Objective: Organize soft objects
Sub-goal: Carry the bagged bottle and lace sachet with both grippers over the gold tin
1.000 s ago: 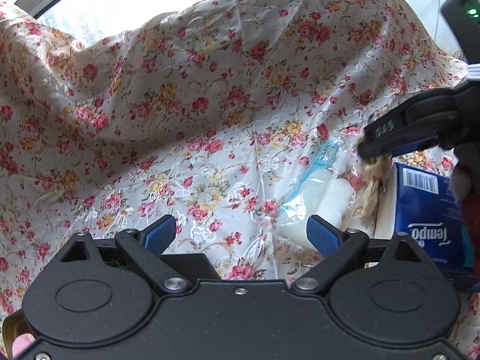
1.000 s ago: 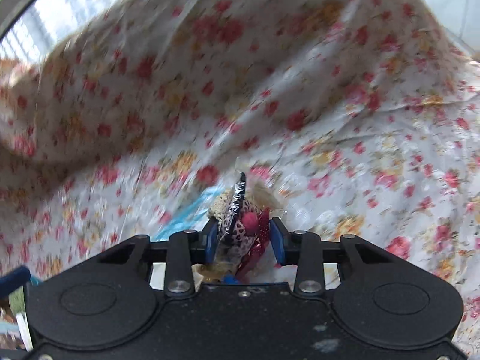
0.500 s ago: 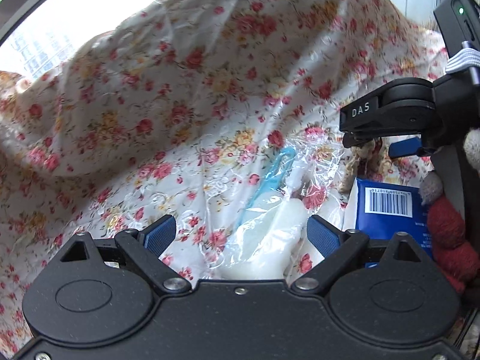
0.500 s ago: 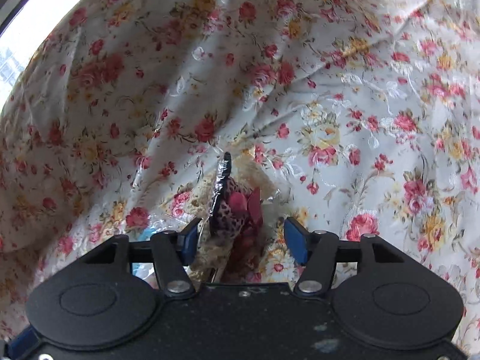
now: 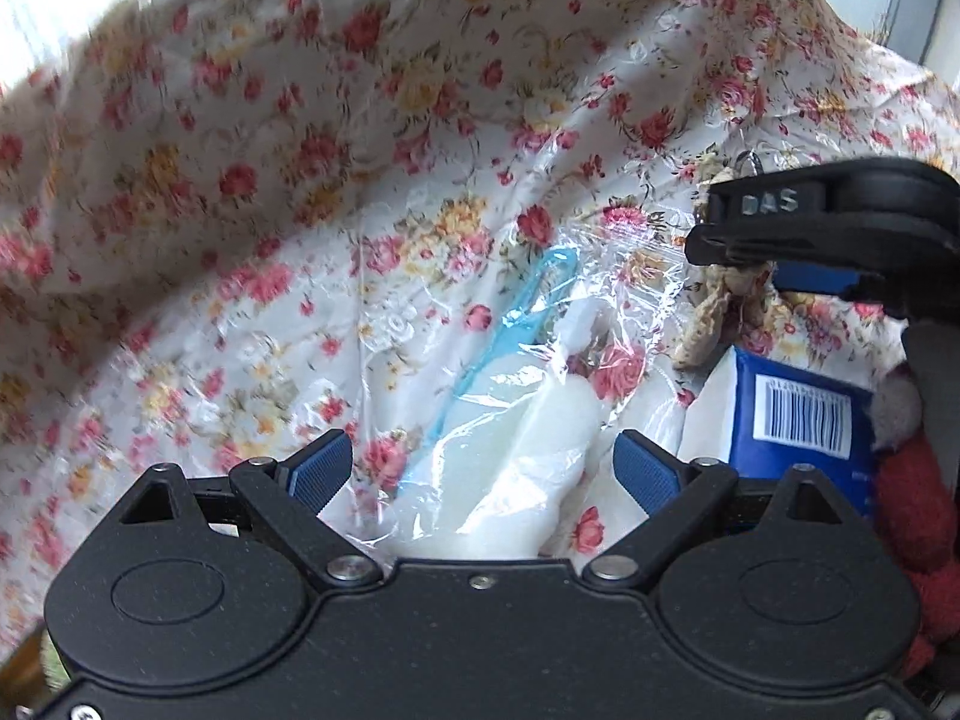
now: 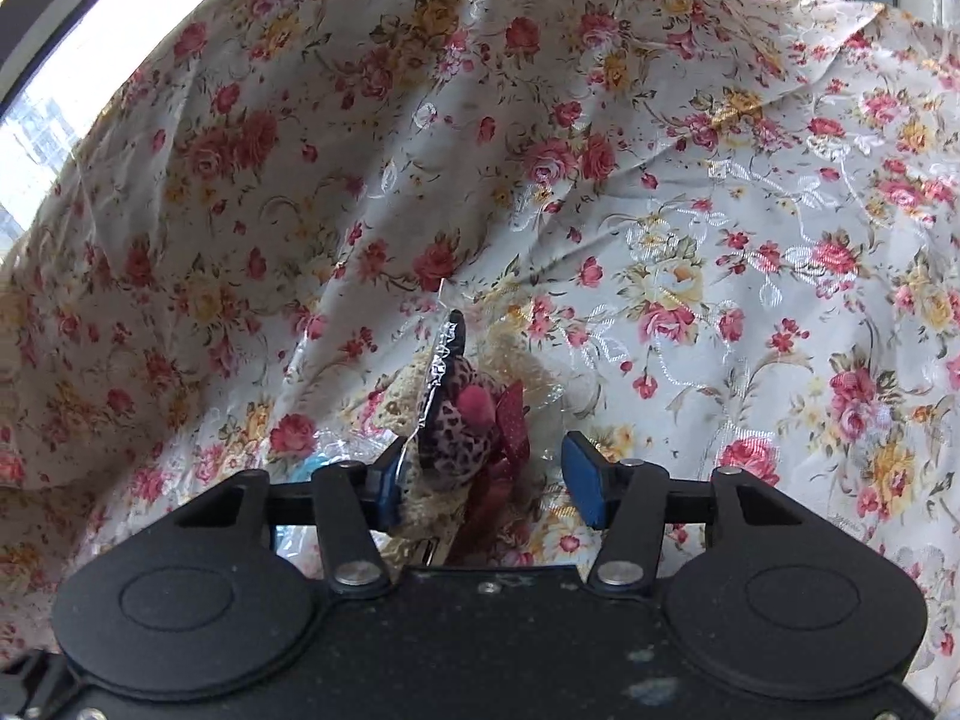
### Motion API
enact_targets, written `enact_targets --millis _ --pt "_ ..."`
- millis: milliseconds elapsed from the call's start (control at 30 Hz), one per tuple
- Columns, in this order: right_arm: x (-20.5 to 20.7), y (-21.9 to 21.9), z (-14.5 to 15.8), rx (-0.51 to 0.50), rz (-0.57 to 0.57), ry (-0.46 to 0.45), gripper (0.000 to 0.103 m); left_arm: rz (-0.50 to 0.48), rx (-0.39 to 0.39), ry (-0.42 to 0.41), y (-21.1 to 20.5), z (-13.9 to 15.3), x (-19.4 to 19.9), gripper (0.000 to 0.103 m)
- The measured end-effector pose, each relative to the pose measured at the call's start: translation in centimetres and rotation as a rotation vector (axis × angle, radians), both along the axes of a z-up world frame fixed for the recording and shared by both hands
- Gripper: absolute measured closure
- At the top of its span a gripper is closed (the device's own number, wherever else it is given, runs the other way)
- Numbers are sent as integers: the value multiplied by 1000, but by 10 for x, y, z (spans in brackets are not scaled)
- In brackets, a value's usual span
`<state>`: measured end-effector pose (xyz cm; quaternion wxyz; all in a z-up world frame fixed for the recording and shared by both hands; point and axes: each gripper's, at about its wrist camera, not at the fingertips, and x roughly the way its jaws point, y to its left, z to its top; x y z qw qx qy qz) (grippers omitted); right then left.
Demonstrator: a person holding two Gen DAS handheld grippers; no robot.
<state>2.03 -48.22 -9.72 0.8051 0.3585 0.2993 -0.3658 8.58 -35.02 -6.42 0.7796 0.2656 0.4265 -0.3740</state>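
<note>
A: So, what has changed in the last second?

B: The right gripper (image 6: 483, 477) has let go. A second ago its blue pads pinched a small leopard-print plush toy (image 6: 462, 420) in crinkly clear wrap; now the jaws stand apart. The toy rests on the floral cloth (image 6: 690, 210), touching the left pad, with a clear gap to the right pad.

A: And the left gripper?

B: The left gripper (image 5: 486, 471) is wide open, as before, but it has come closer to a clear plastic bag of white padding (image 5: 528, 450). The bag now lies between its pads, apparently untouched. A blue tissue pack (image 5: 798, 420) sits just beside, to the right.

A: What does that mean for the tidying?

B: Probably the toy is placed, and the bag is next.
</note>
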Motion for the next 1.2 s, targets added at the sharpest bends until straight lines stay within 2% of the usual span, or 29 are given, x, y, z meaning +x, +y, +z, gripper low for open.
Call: enact_targets --millis 67,167,300,433,633,800,933,1067,1200 --pt "-3 -1 -1 14 -2 -22 51 9 -3 47 0 -3 7 11" --pt "-6 -3 -2 31 -14 -50 52 12 -8 66 -1 -6 12 11" --pt "-12 -6 -3 57 -31 -92 52 1 -16 71 -3 -6 17 30" --pt "-11 -4 -3 51 -34 -94 52 14 -34 107 4 -7 25 41" --pt "-14 -2 -4 42 -36 -111 52 29 -73 83 9 2 21 44" --pt "-20 0 -5 36 -36 -163 53 88 -151 64 22 34 21 44" --pt "-23 9 1 -34 -48 -187 53 153 -219 37 47 64 20 44" --pt "-24 28 12 -176 -39 -183 53 218 -276 -1 86 89 14 44" --pt "-24 46 20 -299 -34 -174 53 303 -295 -61 133 109 6 44"
